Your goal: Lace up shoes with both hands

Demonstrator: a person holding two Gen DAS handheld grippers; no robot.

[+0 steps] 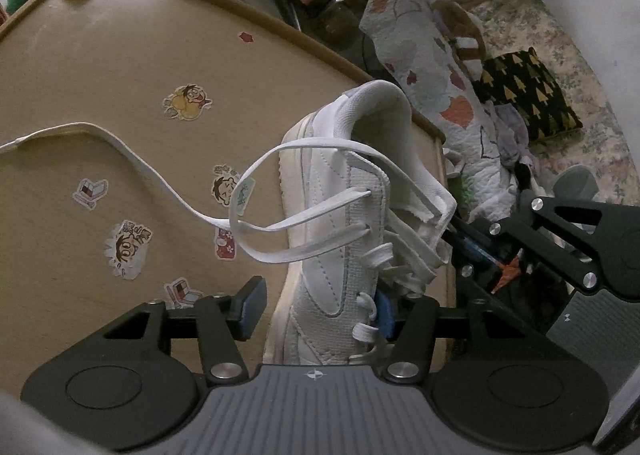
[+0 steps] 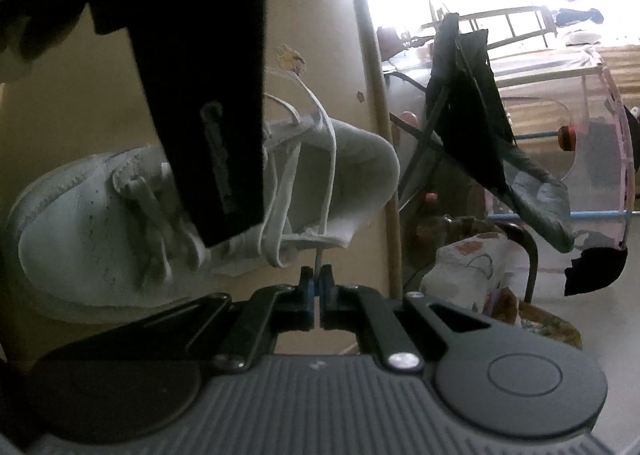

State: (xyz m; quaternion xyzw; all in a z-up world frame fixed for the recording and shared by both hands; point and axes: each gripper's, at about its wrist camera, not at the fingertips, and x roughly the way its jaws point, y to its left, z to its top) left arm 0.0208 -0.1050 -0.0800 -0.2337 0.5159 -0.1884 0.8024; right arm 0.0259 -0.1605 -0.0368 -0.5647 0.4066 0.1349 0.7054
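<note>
A white sneaker (image 1: 328, 223) lies on a beige table (image 1: 100, 67), heel toward the far edge. My left gripper (image 1: 316, 311) straddles its forefoot with the jaws open: the left pad (image 1: 250, 307) stands clear of the sole, and the right pad (image 1: 384, 315) is against the laced side. One white lace (image 1: 132, 163) trails left across the table and loops beside the shoe. In the right wrist view my right gripper (image 2: 317, 275) is shut on the thin tip of the other lace end (image 2: 318, 255), just below the shoe's tongue (image 2: 320, 231). A black part of the left gripper (image 2: 200, 95) hides the sneaker's (image 2: 80, 223) middle.
Cartoon stickers (image 1: 188, 101) dot the table, whose raised rim (image 1: 280, 23) runs close behind the heel. Beyond it lie a patterned quilt (image 1: 432, 87) and a dark cushion (image 1: 524, 91). A folding chair with dark cloth (image 2: 468, 95) stands off the table.
</note>
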